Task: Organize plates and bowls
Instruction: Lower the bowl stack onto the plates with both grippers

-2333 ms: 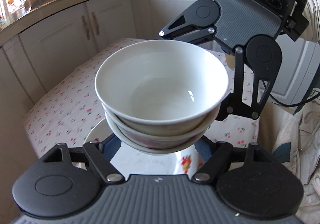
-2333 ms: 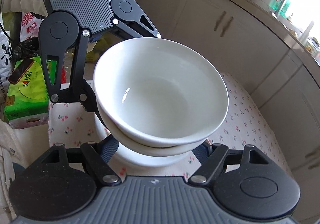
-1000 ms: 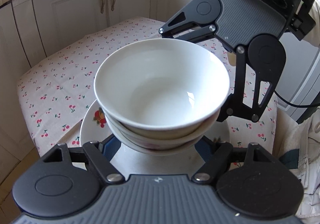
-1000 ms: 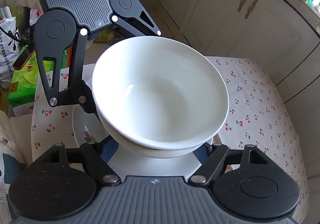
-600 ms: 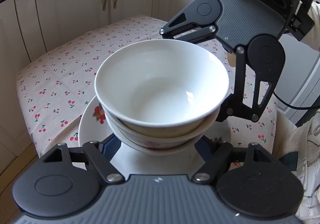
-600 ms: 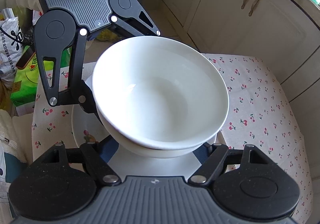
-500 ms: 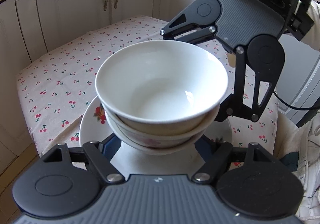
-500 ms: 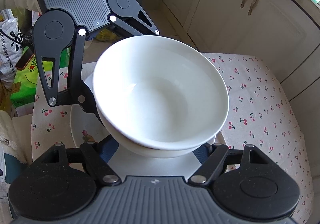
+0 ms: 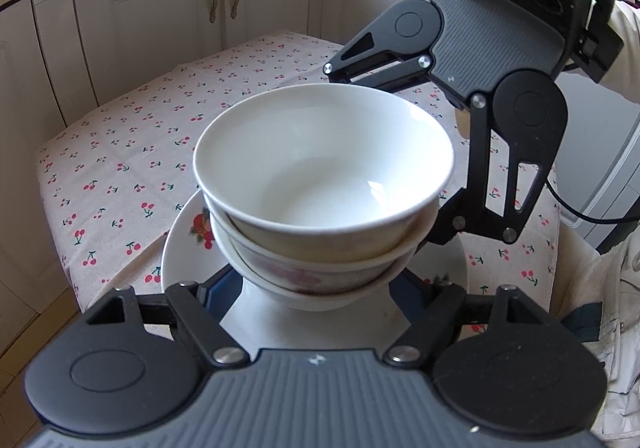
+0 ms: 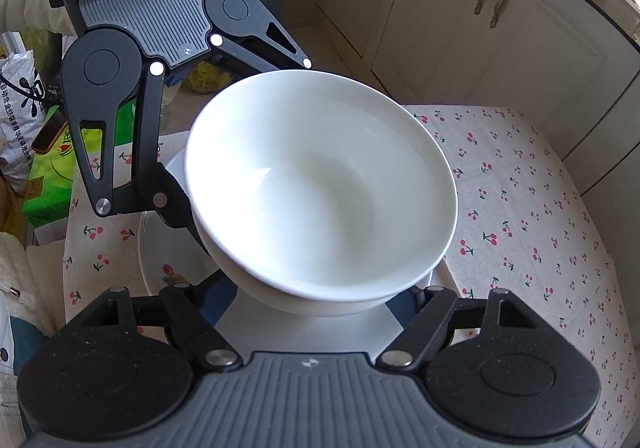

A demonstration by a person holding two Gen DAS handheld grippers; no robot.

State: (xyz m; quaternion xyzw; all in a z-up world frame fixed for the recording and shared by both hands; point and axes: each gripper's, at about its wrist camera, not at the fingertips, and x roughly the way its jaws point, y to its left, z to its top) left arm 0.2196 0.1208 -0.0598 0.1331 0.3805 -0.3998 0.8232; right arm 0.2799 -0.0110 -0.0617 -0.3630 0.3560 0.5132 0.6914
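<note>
Above the cherry-print tablecloth [image 9: 120, 152], a plain white bowl [image 9: 324, 164], empty, nests in a flowered bowl [image 9: 304, 272] over a fruit-print plate [image 9: 184, 244]; left gripper [image 9: 320, 288] at 6 o'clock and right gripper [image 10: 316, 292] both clamp the flowered bowl.

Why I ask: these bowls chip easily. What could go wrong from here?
1. The top bowl only sits nested in the lower bowl, and the stack looks tilted in the right wrist view, so it might slide out.
2. The left gripper and right gripper hold the lower bowl from opposite sides; if one lets go first, the stack could tip.
3. The plate lies right beneath; a hard or off-centre landing may chip it.
</note>
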